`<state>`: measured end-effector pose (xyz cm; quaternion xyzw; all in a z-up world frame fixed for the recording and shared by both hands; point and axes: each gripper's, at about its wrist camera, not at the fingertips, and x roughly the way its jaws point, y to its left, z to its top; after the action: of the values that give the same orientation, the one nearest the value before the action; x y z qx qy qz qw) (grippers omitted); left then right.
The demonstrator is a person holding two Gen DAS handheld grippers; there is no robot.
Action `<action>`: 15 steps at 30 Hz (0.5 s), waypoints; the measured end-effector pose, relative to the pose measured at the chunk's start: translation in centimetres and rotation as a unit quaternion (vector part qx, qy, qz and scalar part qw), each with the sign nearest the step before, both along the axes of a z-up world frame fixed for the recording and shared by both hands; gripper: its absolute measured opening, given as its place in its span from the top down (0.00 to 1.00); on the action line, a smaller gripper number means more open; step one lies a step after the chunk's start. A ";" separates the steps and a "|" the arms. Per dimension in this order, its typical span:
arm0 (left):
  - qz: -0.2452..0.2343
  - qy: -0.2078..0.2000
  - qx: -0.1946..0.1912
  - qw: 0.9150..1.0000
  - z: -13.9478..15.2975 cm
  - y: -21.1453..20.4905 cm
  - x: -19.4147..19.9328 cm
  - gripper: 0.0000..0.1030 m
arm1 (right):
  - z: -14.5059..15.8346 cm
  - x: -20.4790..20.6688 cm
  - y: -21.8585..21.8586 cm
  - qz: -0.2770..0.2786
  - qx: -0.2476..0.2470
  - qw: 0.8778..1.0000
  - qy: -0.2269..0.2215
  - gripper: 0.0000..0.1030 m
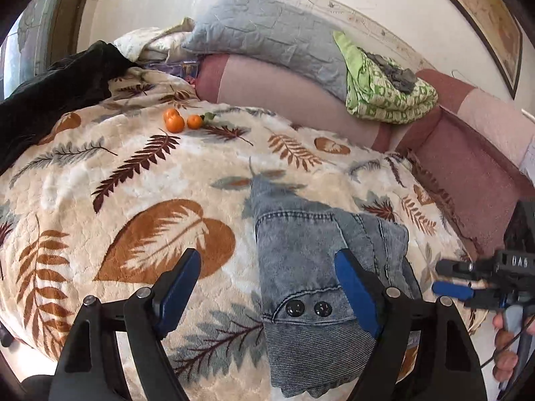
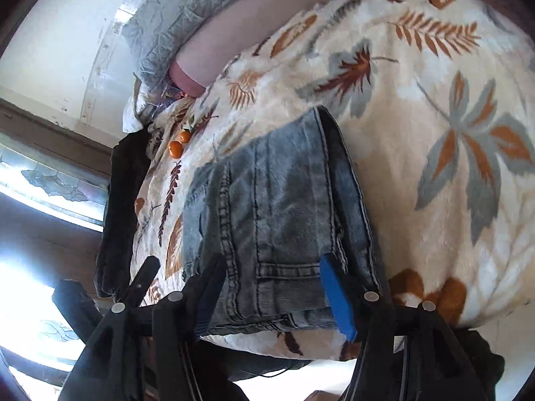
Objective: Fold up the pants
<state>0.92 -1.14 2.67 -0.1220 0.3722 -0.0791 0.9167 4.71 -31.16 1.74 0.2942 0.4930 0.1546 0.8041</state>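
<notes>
Folded faded blue denim pants (image 1: pixel 311 267) are being left lying on the cream leaf-patterned plush blanket (image 1: pixel 100 200); small orange tangerines (image 1: pixel 180 121) are sitting well apart. Left gripper (image 1: pixel 271 287) and right gripper (image 2: pixel 274 295) are both being held wide apart, gripping nothing.
</notes>
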 end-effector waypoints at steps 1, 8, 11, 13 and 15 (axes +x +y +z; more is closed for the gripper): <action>-0.025 0.031 0.003 0.999 -1.3 -0.8 0.8 0.20 | 0.2 0.8 0.1 -0.004 -0.010 1.000 -0.002 0.39; -0.038 0.098 0.012 0.994 -4.9 -1.9 1.7 0.19 | -3.9 7.8 0.6 -0.010 -0.089 0.995 0.048 0.44; -0.036 0.099 0.008 0.994 -5.0 -1.8 1.4 0.19 | -2.6 7.2 2.3 0.017 -0.148 0.989 0.011 0.80; -0.038 0.095 0.015 0.995 -4.9 -2.0 1.4 0.19 | -0.4 6.4 3.3 0.028 -0.198 0.979 -0.028 0.89; -0.037 0.093 0.021 0.995 -4.9 -2.3 1.4 0.19 | 1.1 6.1 4.2 0.035 -0.249 0.966 -0.055 0.89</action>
<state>2.36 -3.40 -2.21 -0.0959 0.4616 -0.0937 0.8769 10.77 -26.98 2.82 0.0583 0.4808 0.0713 0.8720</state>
